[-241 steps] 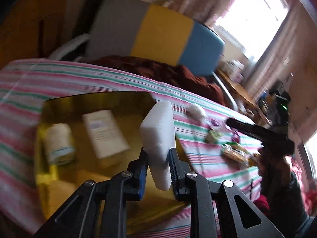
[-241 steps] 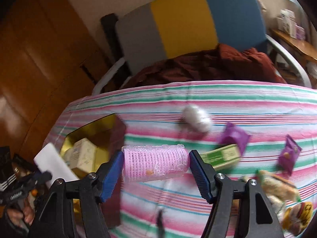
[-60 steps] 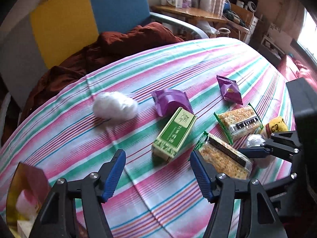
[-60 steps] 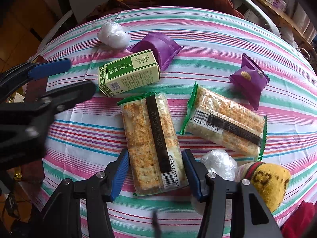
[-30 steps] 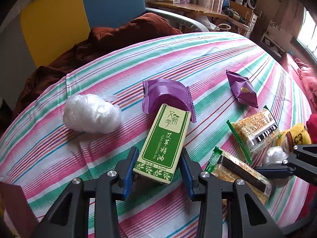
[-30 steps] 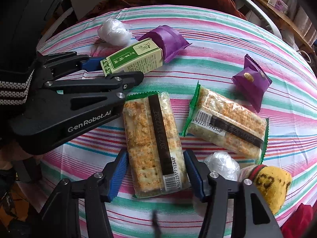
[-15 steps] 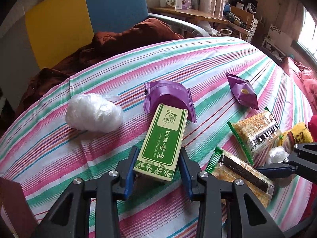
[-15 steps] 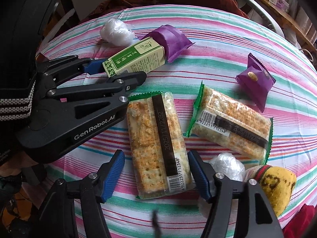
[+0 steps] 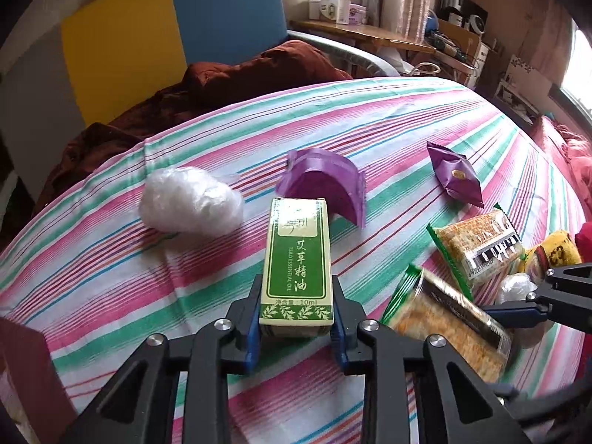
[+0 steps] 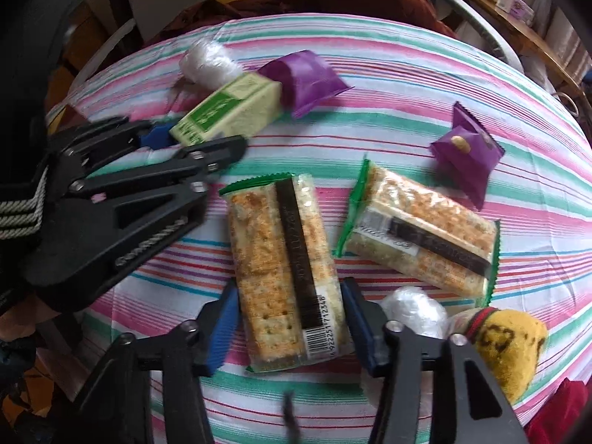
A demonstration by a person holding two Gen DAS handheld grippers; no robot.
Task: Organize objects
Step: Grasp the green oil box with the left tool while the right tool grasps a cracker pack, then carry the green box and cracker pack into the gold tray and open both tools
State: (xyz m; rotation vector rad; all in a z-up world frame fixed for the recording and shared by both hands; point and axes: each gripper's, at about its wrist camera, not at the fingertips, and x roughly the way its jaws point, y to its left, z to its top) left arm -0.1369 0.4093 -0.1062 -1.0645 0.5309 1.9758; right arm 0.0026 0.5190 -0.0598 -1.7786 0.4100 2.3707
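The left gripper (image 9: 296,318) closes on the near end of a green carton (image 9: 298,259) on the striped surface (image 9: 111,277): light, stiff, best held across its narrow sides. The right gripper (image 10: 288,325) closes around a cracker pack (image 10: 285,259), slick and breakable. Its far finger hides behind the pack in the left view; beyond, a white wad's (image 9: 188,199) contents stay unclear.
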